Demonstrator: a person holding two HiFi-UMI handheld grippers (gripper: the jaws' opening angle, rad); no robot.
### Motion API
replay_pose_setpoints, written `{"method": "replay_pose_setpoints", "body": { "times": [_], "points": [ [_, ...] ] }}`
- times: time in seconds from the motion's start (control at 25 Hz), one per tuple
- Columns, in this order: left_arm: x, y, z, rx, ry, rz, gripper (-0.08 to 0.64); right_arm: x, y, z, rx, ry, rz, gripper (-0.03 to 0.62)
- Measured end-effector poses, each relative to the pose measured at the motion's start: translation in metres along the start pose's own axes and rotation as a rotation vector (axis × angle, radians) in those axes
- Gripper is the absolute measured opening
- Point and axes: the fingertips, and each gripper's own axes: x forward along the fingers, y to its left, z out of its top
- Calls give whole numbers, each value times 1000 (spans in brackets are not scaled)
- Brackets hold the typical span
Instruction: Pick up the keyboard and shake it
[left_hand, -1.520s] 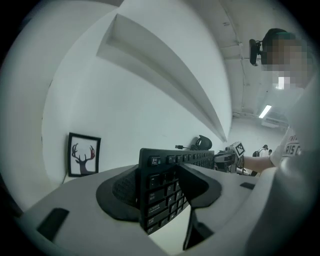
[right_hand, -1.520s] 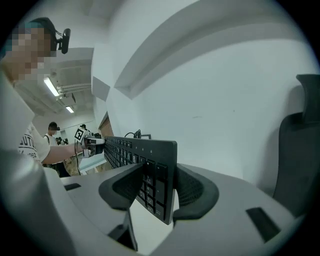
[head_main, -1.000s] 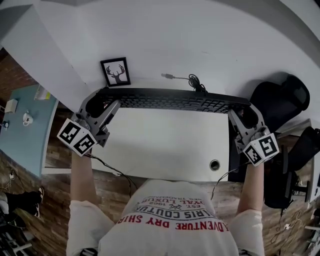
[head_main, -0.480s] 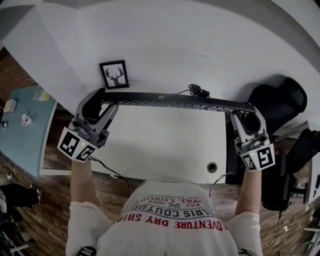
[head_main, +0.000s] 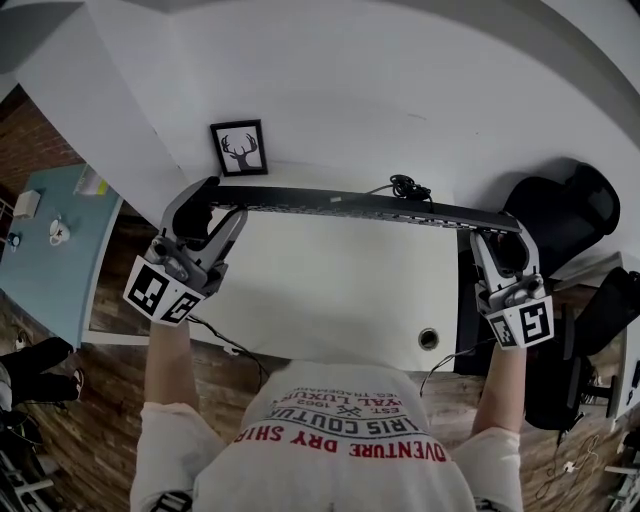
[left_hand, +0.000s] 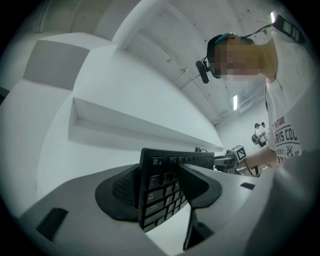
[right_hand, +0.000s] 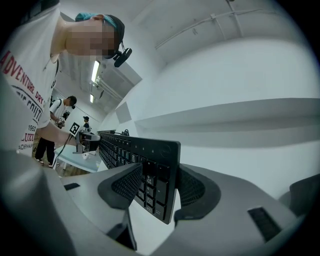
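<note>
A long black keyboard (head_main: 350, 204) hangs in the air above the white desk (head_main: 330, 290), tipped so that I see it almost edge-on in the head view. My left gripper (head_main: 215, 202) is shut on its left end, and my right gripper (head_main: 497, 236) is shut on its right end. In the left gripper view the keyboard (left_hand: 152, 200) stands upright between the pads of the left gripper (left_hand: 160, 187), keys facing right. In the right gripper view the right gripper (right_hand: 157, 192) clamps the other end of the keyboard (right_hand: 120, 147). The keyboard's cable (head_main: 405, 187) trails behind it.
A small framed deer picture (head_main: 240, 148) stands at the back left of the desk. A cable hole (head_main: 428, 339) sits near the desk's front right. A black office chair (head_main: 560, 205) is at the right, and a light blue table (head_main: 50, 250) at the left.
The keyboard has risen off the desk and tipped from showing its keys to nearly edge-on. Both grippers rose and rolled with it, still gripping its ends.
</note>
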Motion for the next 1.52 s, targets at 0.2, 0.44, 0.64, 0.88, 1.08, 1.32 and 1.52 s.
{"method": "replay_pose_setpoints", "body": {
  "times": [0.2, 0.44, 0.64, 0.88, 1.08, 1.32, 1.52],
  "points": [
    [-9, 22, 3, -24, -22, 6, 239, 14, 17, 7, 9, 26, -5, 221],
    [-20, 49, 10, -50, -96, -15, 242, 20, 44, 33, -76, -25, -30, 221],
    [-26, 58, 5, -101, -136, -28, 252, 16, 65, 55, -139, -100, -73, 221],
    [-25, 59, -3, -138, -149, -47, 256, 5, 74, 52, -182, -108, -92, 221],
    [-24, 57, -7, -145, -140, -49, 258, 5, 70, 46, -174, -85, -100, 221],
    [1, 33, 5, -93, -140, 2, 264, 4, 23, 28, -127, -44, -73, 222],
    [7, 18, 15, -26, -151, 92, 267, 18, -7, 16, -91, -48, -10, 227]
  ]
}}
